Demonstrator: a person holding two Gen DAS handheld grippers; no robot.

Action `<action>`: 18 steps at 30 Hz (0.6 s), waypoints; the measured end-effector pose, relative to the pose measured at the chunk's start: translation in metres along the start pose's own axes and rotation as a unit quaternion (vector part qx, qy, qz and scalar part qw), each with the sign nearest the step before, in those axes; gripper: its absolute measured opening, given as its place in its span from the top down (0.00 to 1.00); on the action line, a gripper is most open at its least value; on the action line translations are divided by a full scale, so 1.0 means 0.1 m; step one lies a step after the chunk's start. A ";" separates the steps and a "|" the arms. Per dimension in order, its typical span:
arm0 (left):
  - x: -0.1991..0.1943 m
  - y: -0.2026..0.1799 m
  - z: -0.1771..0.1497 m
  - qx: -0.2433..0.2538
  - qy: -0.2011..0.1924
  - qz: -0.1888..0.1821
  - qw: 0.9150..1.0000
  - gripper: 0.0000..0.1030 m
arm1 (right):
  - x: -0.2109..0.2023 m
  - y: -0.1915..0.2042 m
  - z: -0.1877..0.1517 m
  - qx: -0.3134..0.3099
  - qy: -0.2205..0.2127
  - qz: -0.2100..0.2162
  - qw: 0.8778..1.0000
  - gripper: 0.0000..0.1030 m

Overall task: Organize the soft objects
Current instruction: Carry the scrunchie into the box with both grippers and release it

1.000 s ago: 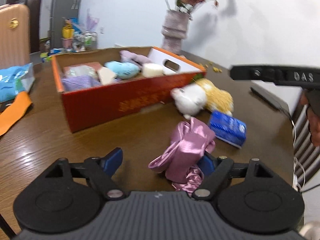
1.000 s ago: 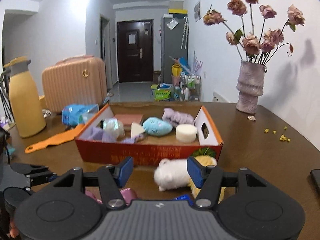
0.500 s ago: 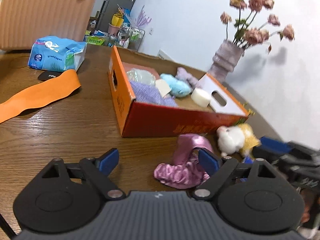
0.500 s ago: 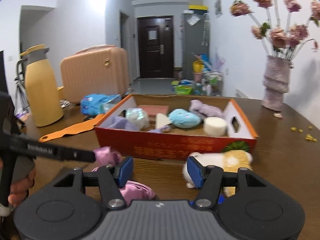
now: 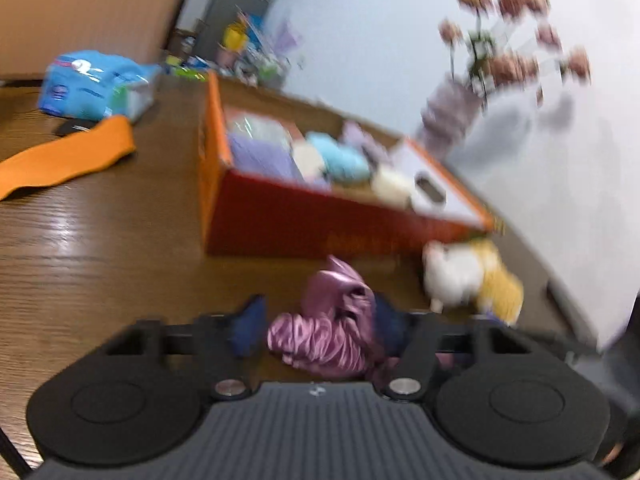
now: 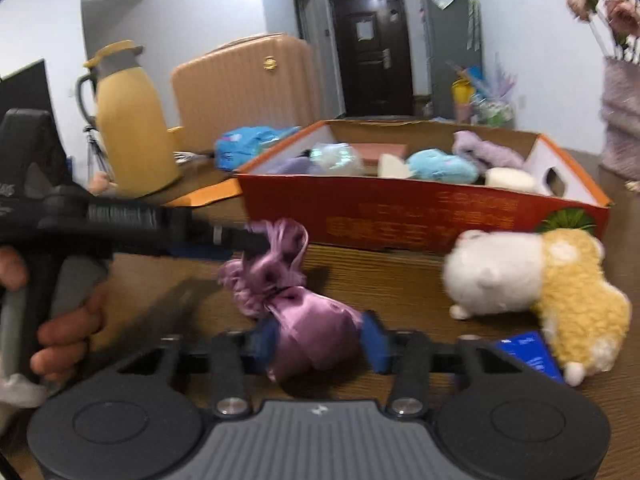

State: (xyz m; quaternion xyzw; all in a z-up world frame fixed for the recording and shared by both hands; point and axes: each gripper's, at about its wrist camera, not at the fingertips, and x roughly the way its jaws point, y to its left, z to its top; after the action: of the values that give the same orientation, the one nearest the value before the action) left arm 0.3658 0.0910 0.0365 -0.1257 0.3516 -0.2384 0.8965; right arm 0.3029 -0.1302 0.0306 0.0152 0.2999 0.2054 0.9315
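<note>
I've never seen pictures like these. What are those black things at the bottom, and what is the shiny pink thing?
They are grabbing tools, one in each of a person's hands, each carrying a camera looking along its two blue fingers. One picture is from the left gripper, the other from the right gripper. Both are closing around the same pink satin cloth on the wooden table. Nearby sit a white and yellow plush toy and a red box of soft things.

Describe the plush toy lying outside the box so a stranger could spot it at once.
Find the orange cardboard box on the wooden table. Against its front right corner lies the plush toy, half white, half yellow and woolly, unlike the shiny purple satin cloth beside it.
</note>
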 end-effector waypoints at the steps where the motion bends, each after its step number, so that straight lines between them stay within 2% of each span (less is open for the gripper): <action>1: 0.00 -0.01 -0.01 0.001 -0.003 -0.002 1.000 0.60 | -0.02 -0.03 -0.01 0.010 -0.005 0.009 1.000 0.68; 3: -0.04 -0.02 -0.02 0.005 0.002 -0.017 1.000 0.79 | -0.09 -0.07 -0.02 0.017 -0.014 0.022 1.000 0.75; 6: -0.09 -0.09 -0.06 0.025 0.007 -0.041 0.999 0.83 | -0.23 -0.17 -0.09 0.031 -0.024 0.041 0.998 0.77; 8: -0.12 -0.18 -0.07 0.027 0.018 -0.046 0.998 0.86 | -0.34 -0.29 -0.11 0.045 -0.035 0.057 0.997 0.82; 10: -0.22 -0.36 -0.01 0.041 0.004 -0.063 0.997 0.87 | -0.49 -0.38 -0.05 0.047 -0.054 0.075 0.995 0.85; 14: -0.34 -0.69 0.34 0.072 -0.051 -0.065 0.994 0.88 | -0.67 -0.59 0.34 0.021 -0.099 0.084 0.991 0.86; 16: -0.27 -0.77 0.62 0.081 -0.072 -0.052 0.993 0.88 | -0.65 -0.75 0.63 0.003 -0.119 0.082 0.990 0.86; 18: -0.10 -0.77 0.90 0.087 -0.083 -0.030 0.992 0.88 | -0.48 -0.96 0.95 0.005 -0.117 0.089 0.989 0.86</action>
State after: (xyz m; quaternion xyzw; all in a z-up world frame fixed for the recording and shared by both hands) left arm 0.3954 0.0360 0.1375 -0.0774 0.2505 -0.2836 0.9224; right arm 0.3570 -0.2280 0.1205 0.0701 0.1871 0.2829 0.9381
